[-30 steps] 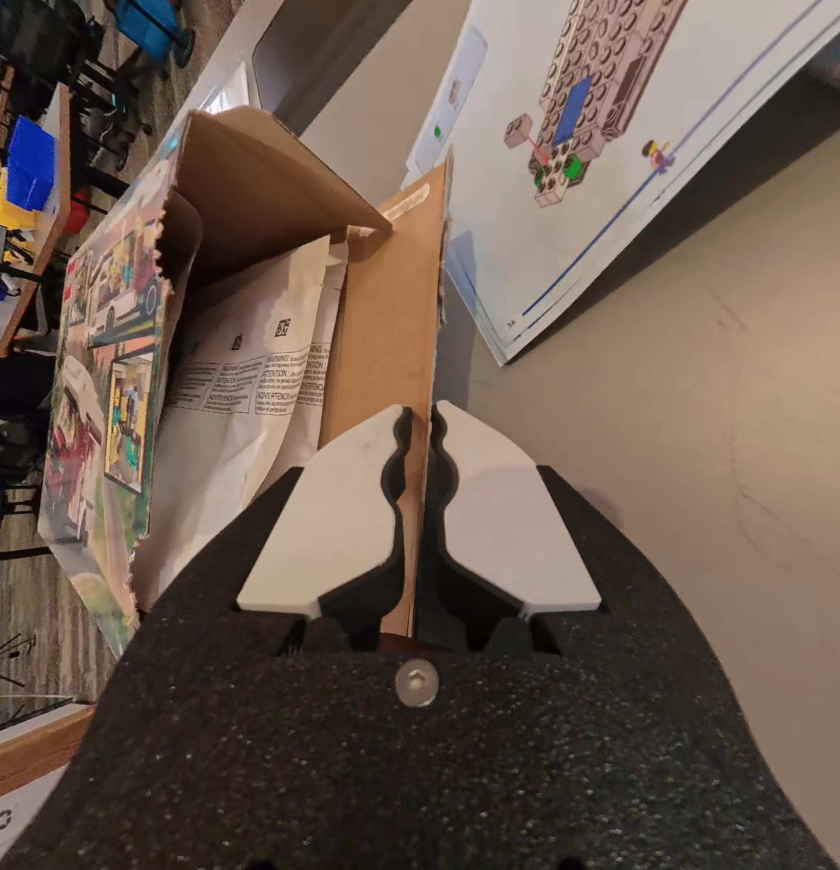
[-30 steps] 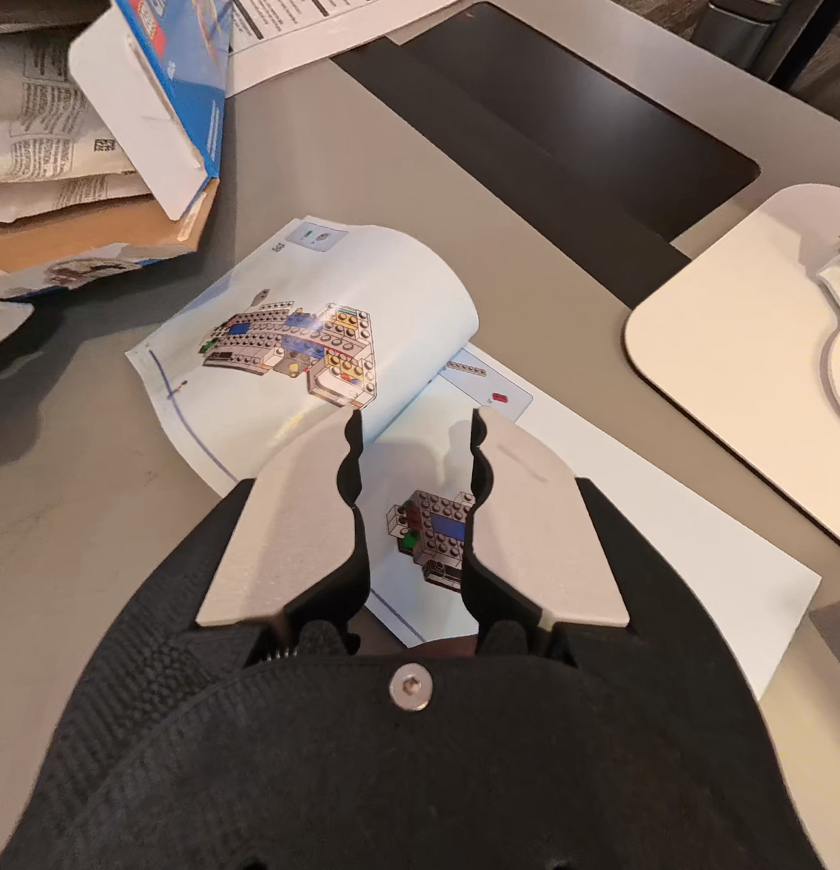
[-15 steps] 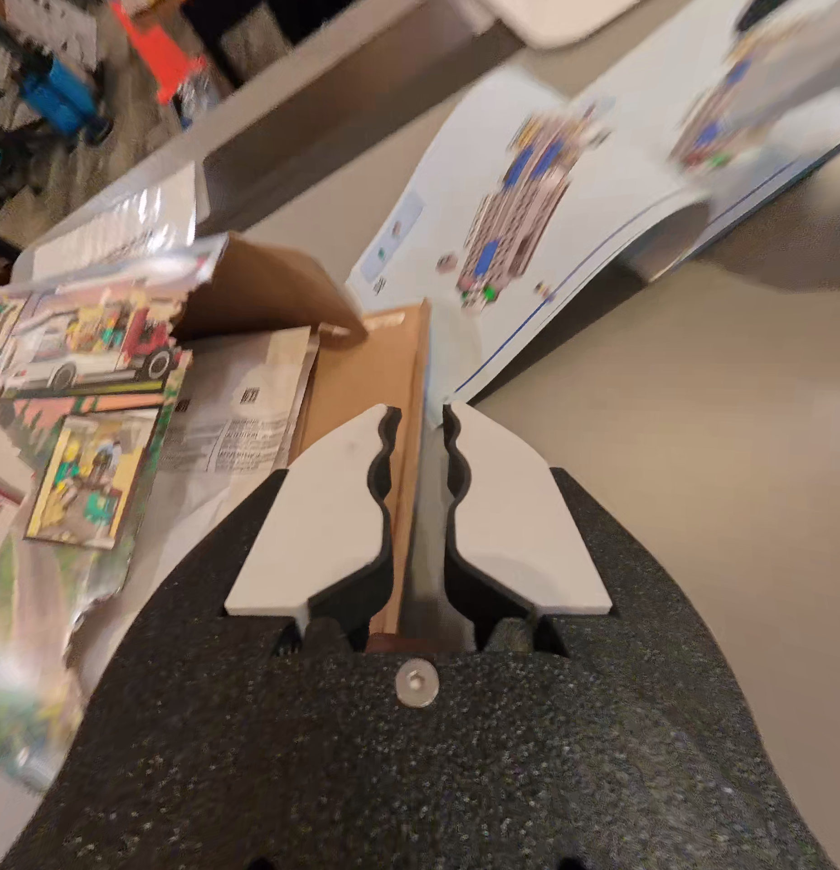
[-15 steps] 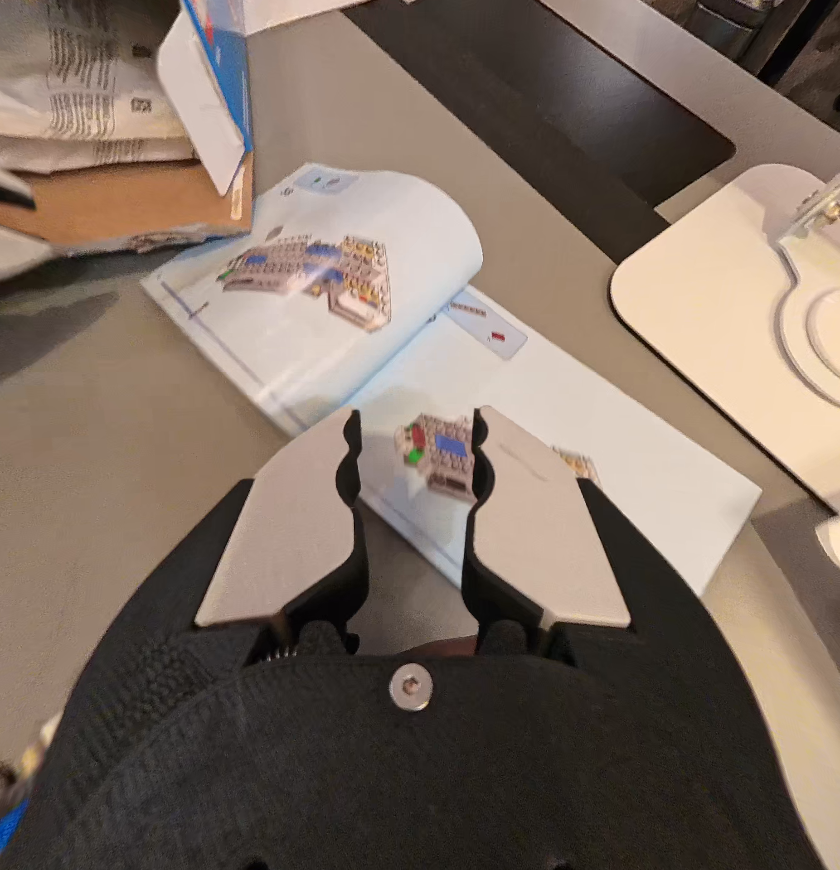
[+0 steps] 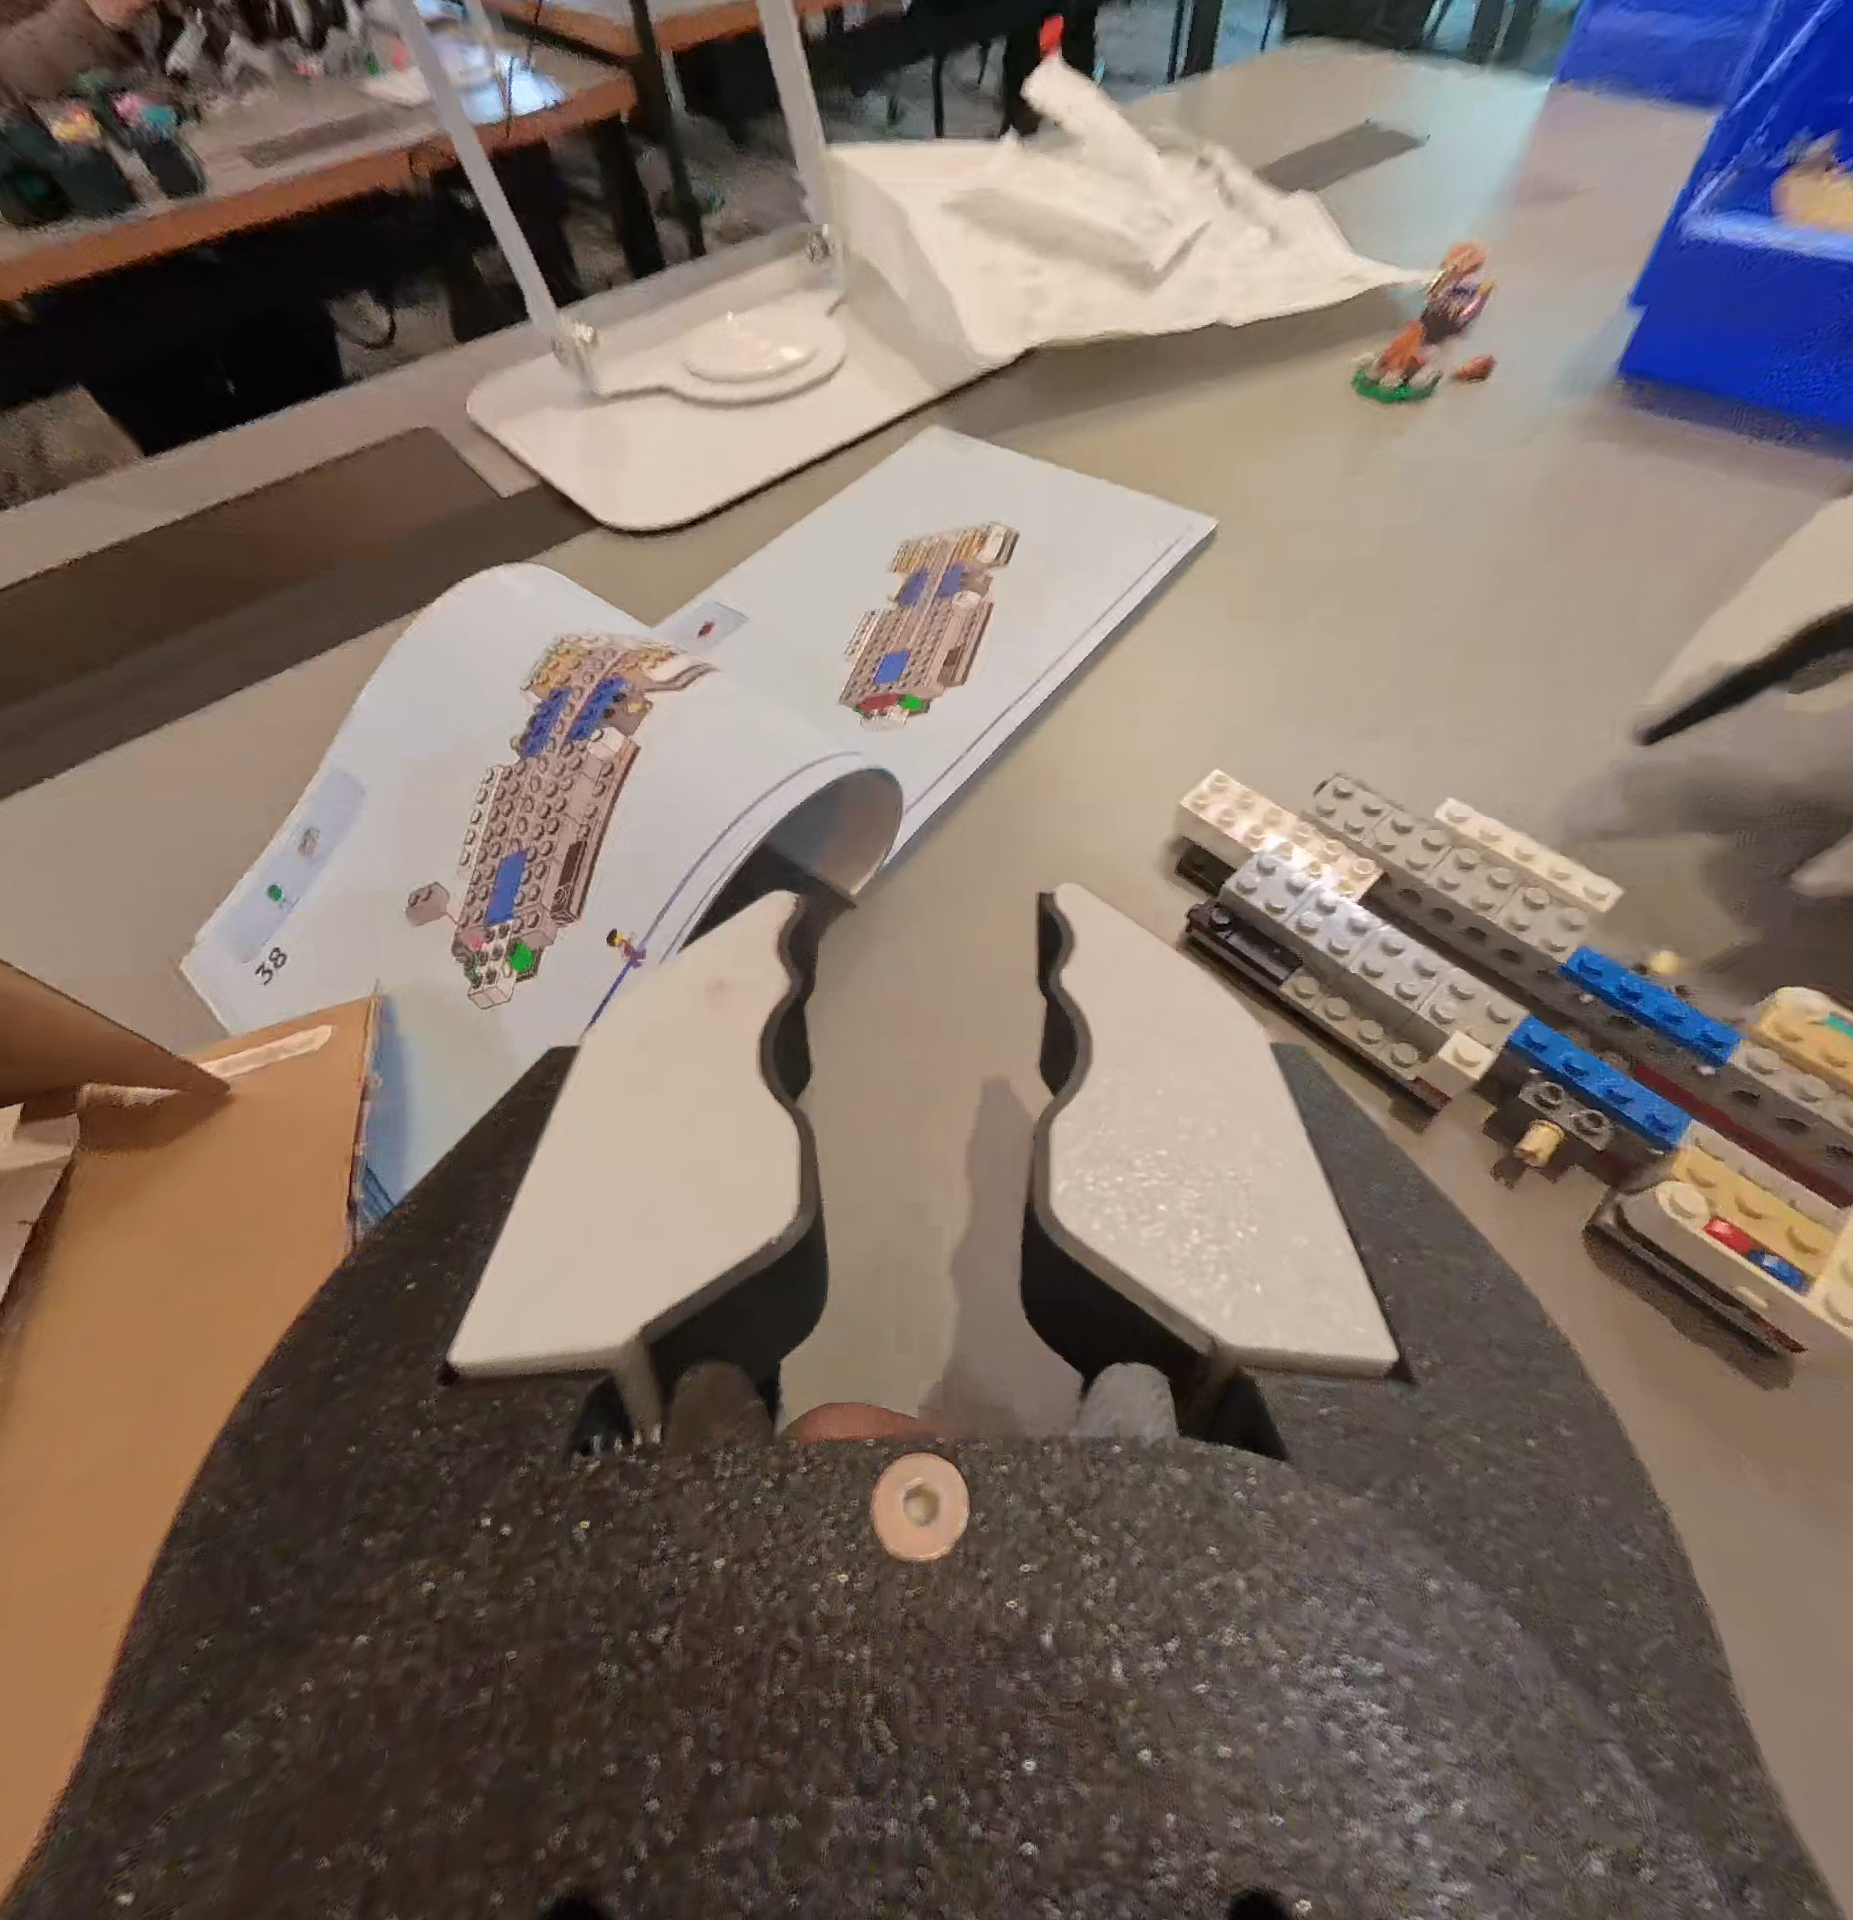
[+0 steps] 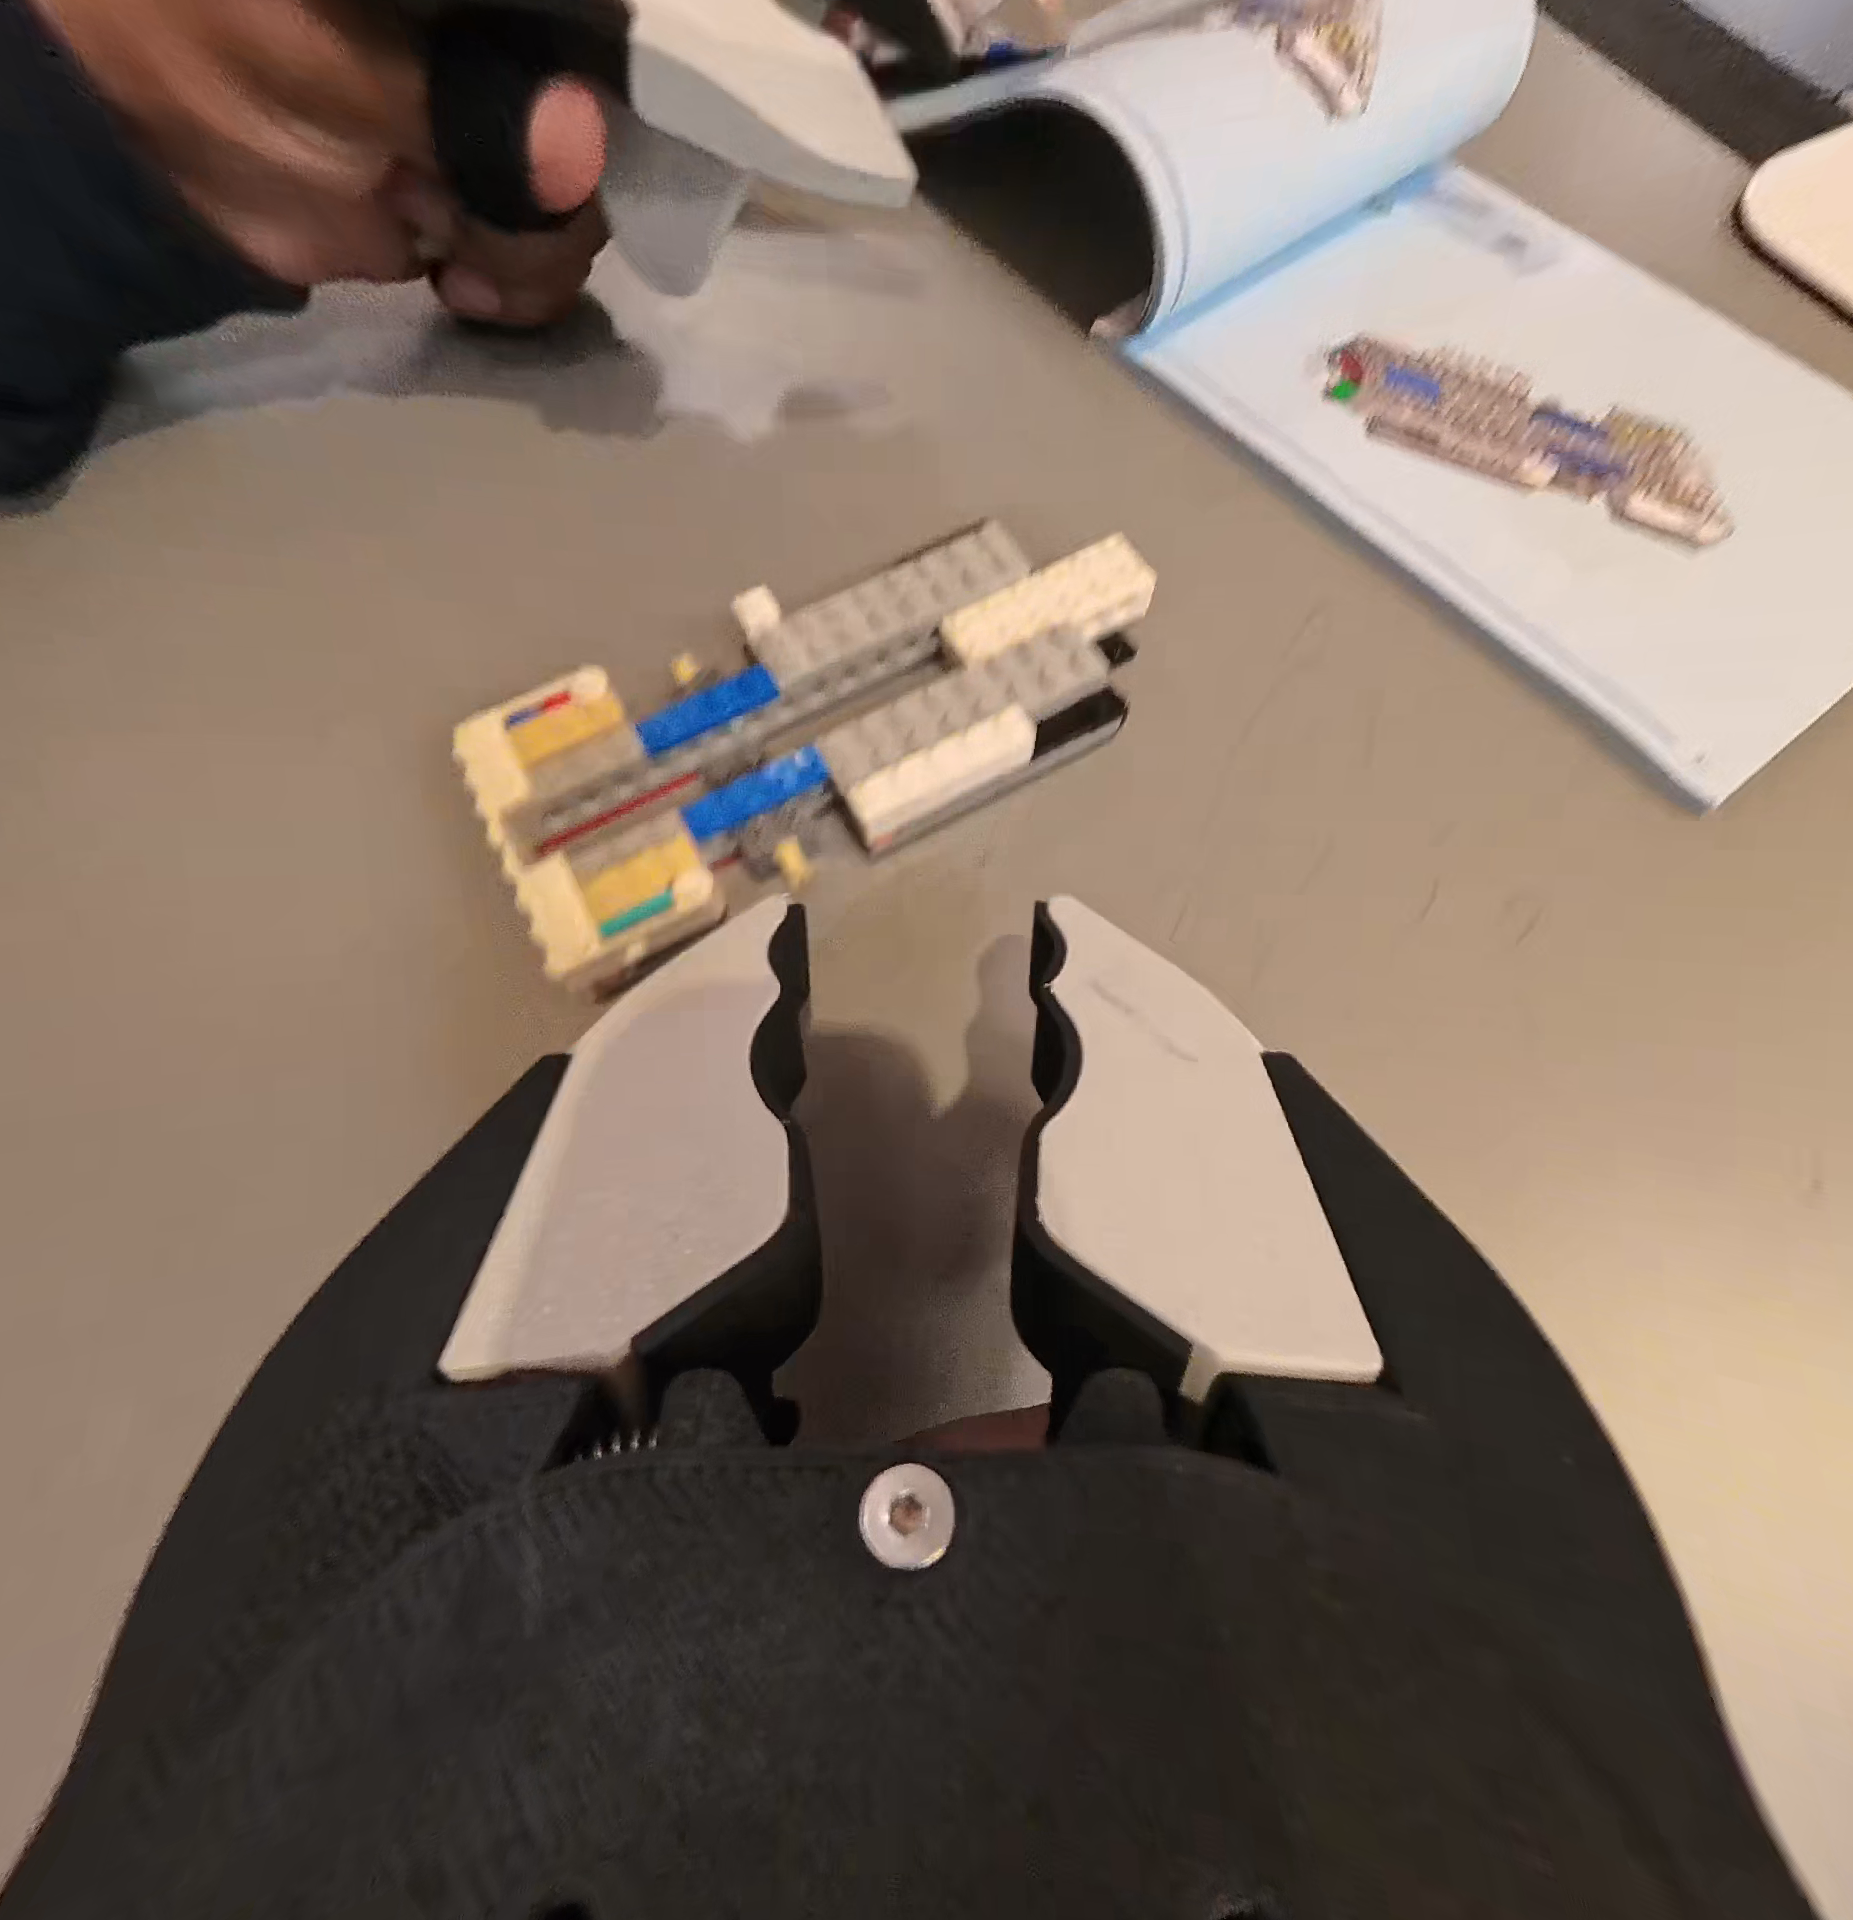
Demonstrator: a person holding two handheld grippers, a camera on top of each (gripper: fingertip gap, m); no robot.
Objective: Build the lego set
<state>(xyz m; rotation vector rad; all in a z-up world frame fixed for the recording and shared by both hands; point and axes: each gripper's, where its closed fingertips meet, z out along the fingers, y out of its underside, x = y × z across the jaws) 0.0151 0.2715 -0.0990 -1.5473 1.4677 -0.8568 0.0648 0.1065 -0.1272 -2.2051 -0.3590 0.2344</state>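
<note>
My left gripper point(image 5: 920, 914) is open with nothing between its fingers, over bare grey table between the open instruction booklet point(image 5: 693, 727) and a long brick model point(image 5: 1524, 997). The brown cardboard box flap point(image 5: 174, 1195) lies just left of it, apart from the fingers. My right gripper point(image 6: 914, 920) is open and empty too, just short of the same grey, white, blue and tan brick model point(image 6: 797, 727). The left gripper point(image 6: 766, 104), held by a gloved hand point(image 6: 506, 156), shows at the top left of the right wrist view. A blurred grey part of the right gripper point(image 5: 1774, 727) shows at the right edge of the left wrist view.
A white lamp base point(image 5: 714, 416) and a crumpled white bag point(image 5: 1088, 239) lie behind the booklet point(image 6: 1524, 416). A small orange brick figure point(image 5: 1431, 322) and a blue box point(image 5: 1774, 229) stand at the far right. Other tables stand beyond the edge. Left tips to right tips: about 20 cm. To reach the small orange brick figure point(image 5: 1431, 322) in a straight line is about 25 cm for my right fingers, about 40 cm for my left.
My left gripper let go of the cardboard flap, opened wide and swung right towards the brick model. My right gripper stayed open and moved from over the booklet to the model.
</note>
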